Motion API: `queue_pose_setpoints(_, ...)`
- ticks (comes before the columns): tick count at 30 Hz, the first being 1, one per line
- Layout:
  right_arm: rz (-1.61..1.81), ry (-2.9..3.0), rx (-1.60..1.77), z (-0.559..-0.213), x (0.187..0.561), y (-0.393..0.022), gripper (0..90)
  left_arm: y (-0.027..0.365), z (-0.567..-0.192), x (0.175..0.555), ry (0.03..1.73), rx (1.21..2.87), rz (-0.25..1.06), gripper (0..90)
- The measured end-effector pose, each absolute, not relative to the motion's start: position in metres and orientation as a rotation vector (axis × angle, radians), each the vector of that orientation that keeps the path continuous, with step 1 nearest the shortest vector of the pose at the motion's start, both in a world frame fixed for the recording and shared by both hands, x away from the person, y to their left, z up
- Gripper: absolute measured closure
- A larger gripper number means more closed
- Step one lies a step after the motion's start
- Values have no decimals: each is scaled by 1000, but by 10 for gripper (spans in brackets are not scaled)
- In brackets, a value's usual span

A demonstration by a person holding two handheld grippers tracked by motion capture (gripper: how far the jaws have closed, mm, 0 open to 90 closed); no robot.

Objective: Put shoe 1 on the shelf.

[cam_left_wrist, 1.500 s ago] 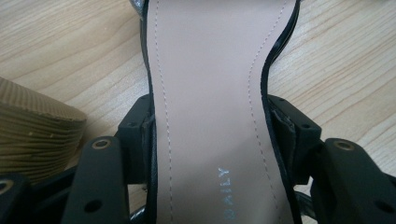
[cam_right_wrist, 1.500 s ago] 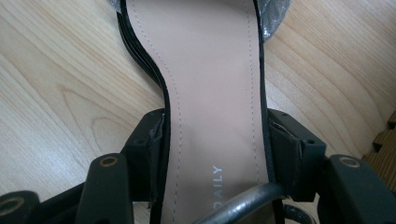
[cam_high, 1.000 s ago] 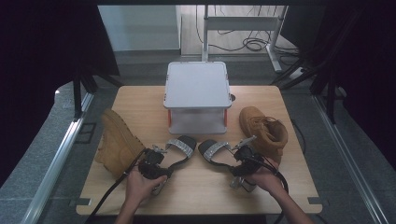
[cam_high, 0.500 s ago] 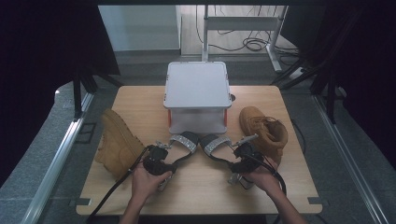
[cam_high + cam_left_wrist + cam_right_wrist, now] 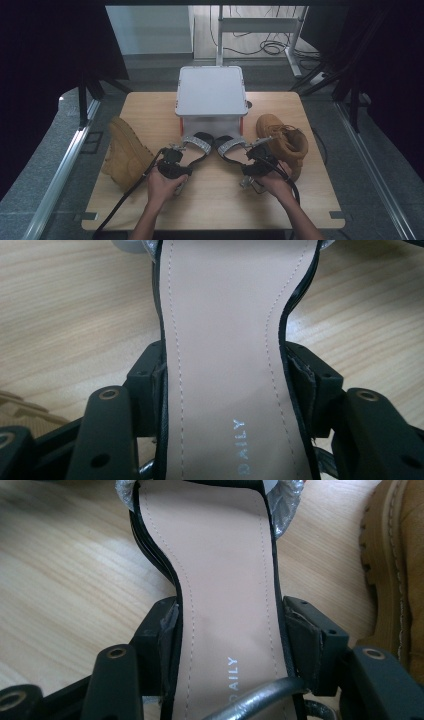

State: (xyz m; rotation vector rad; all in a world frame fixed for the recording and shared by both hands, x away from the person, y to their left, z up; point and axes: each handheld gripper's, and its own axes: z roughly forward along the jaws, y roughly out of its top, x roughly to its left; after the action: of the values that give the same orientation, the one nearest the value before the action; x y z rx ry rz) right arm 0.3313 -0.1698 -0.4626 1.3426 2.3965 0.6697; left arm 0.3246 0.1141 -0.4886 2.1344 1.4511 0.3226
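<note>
— What is the left gripper (image 5: pixel 176 164) holding?

— A black sandal (image 5: pixel 225 340) with a tan inside. Its jaws squeeze the sandal's two sides, near the heel.

— And the right gripper (image 5: pixel 254 161)?

— It has the other sandal (image 5: pixel 225 595), pinched the same way. A bit of that sandal's strap (image 5: pixel 260 697) lies across the heel.

— Where are the sandals?

— In the middle of the wooden table (image 5: pixel 220 200), toes close together, right in front of the white box (image 5: pixel 211 92).

— Anything else there?

— One tan boot (image 5: pixel 127 152) lies on its side at the left. Another tan boot (image 5: pixel 285 140) sits at the right, just beside the right hand (image 5: pixel 275 182).
</note>
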Motion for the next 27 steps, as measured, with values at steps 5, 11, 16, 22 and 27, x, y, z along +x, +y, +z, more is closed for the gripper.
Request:
queue_pose_setpoints(5,675,2356,1381,-462,337,-170,421,115,-488,332,1478,2111,319,412)
queue_pose_setpoints(11,710,2307,1416,-459,343,-170,421,109,-486,338,1483,2073,316,412)
queue_pose_setpoints(16,699,2275,1410,-457,346,-163,421,107,-485,347,1495,2052,303,414)
queue_pose_setpoints(22,721,2247,1430,-458,351,-157,422,106,-485,355,1524,2022,327,414)
queue_pose_setpoints(27,725,2233,1438,-460,354,-154,421,107,-484,356,1528,2006,338,415)
